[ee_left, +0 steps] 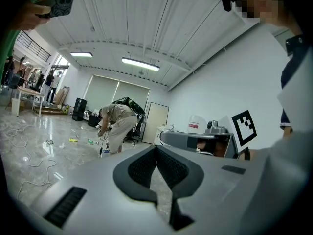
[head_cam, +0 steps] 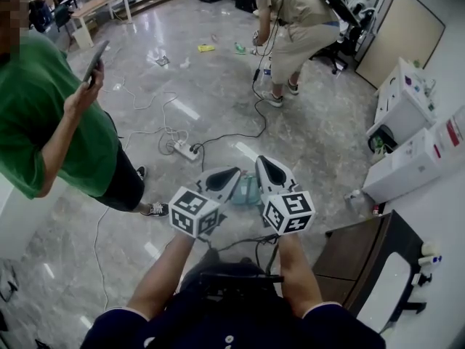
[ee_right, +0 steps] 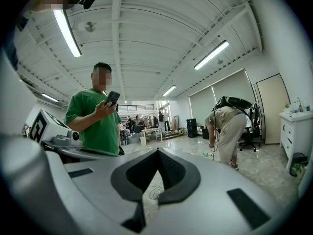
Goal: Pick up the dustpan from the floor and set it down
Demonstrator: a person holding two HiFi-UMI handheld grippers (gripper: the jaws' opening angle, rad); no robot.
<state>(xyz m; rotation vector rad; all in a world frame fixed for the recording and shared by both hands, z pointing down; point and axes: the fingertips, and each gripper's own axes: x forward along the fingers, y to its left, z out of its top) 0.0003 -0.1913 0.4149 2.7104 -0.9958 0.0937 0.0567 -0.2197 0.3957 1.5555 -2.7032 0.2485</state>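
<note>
Left gripper view: the fingers (ee_left: 142, 169) of my left gripper (ee_left: 156, 150) are pressed together tip to tip, and nothing is between them.
Right gripper view: the fingers (ee_right: 175, 173) of my right gripper (ee_right: 158, 153) are closed on each other in the same way, and the grip is empty.
Head view: I hold both grippers side by side in the air, on my side of the power strip (head_cam: 186, 150).
Dustpan (head_cam: 245, 191): I take the pale green thing on the floor for it. It is to the right of the power strip and closer to me, and I see it in the gap between the two grippers. They hide most of it, so I am not sure.
Person in green shirt (head_cam: 51, 115): stands left of the power strip, with a phone (head_cam: 95, 62) raised.
Person in beige (head_cam: 298, 27): bends over, far beyond the power strip.
</note>
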